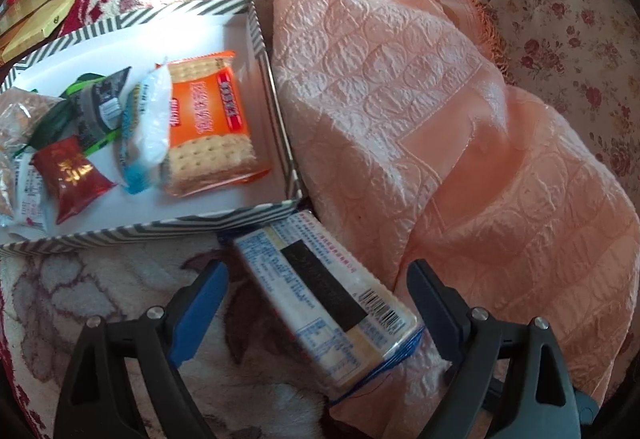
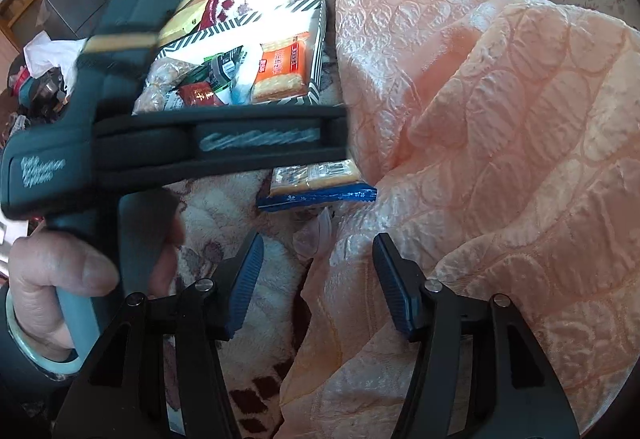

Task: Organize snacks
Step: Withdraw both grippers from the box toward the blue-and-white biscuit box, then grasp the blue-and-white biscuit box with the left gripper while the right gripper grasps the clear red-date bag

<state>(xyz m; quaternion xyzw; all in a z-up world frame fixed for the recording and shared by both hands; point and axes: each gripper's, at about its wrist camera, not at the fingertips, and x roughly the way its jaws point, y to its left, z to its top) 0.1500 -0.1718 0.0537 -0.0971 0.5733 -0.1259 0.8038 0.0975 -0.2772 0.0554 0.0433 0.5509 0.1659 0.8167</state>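
Observation:
A cracker pack (image 1: 320, 299) with a blue-edged wrapper lies label up on the fleece blanket, just outside the near right corner of the striped box (image 1: 276, 95). My left gripper (image 1: 316, 267) is open and straddles the pack; its pads do not press on it. The box holds an orange cracker pack (image 1: 208, 123), a red packet (image 1: 72, 179), a blue-white packet (image 1: 148, 127) and a dark packet (image 1: 100, 107). In the right wrist view the same cracker pack (image 2: 316, 179) shows below the box (image 2: 318, 51). My right gripper (image 2: 318, 239) is open over the blankets with nothing between its pads.
A crumpled peach quilt (image 1: 440, 119) rises right of the box and pack. Behind it lies a rose-print sheet (image 1: 568, 39). A floral fleece blanket (image 1: 100, 299) covers the near ground. Wooden boards (image 1: 36, 23) lie far left. A hand (image 2: 60, 279) holds the left tool.

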